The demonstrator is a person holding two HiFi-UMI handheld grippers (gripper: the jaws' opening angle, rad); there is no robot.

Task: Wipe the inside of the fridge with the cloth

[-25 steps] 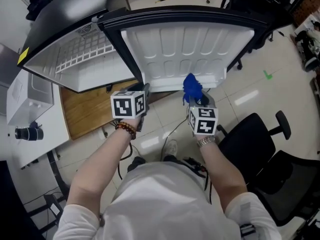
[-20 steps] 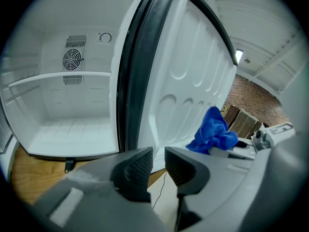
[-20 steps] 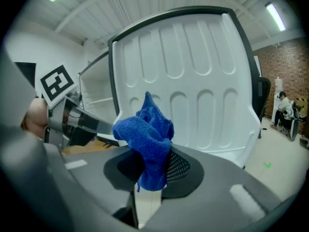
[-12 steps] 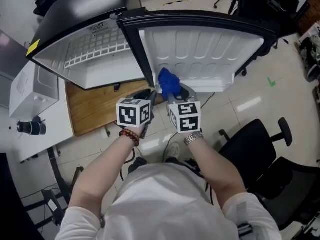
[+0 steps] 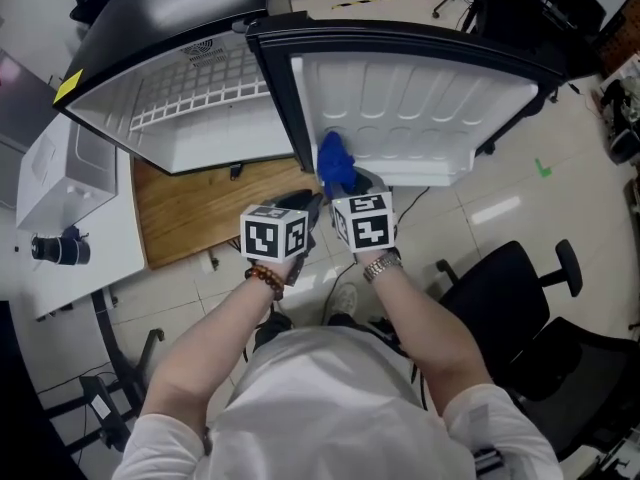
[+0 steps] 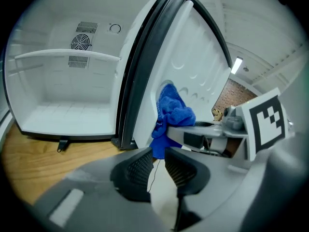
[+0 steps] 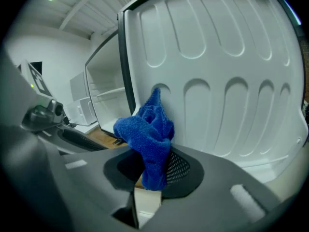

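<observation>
The small fridge (image 5: pixel 200 128) stands open, its white cavity (image 6: pixel 63 95) bare apart from a wire shelf (image 5: pixel 195 93). Its door (image 5: pixel 420 108) is swung wide, ribbed inner side (image 7: pixel 227 81) facing me. My right gripper (image 5: pixel 345 183) is shut on a bunched blue cloth (image 5: pixel 335 161), which sticks up from the jaws (image 7: pixel 147 129) and rests against the door's inner face near the hinge edge. Beside it on the left, my left gripper (image 5: pixel 305 210) has its pads a narrow gap apart (image 6: pixel 157 161), with nothing between them. The blue cloth (image 6: pixel 171 111) shows just ahead of it.
A wooden board (image 5: pixel 190 213) lies under the fridge. A white table (image 5: pixel 70 258) at the left carries a white box (image 5: pixel 55 183) and a black lens (image 5: pixel 55 248). A black office chair (image 5: pixel 530 298) stands at the right. Cables trail over the tiled floor near my feet.
My right gripper has carried the cloth left along the door's lower inside, from mid-door to the hinge edge. The left gripper has shifted slightly right and nearer to it.
</observation>
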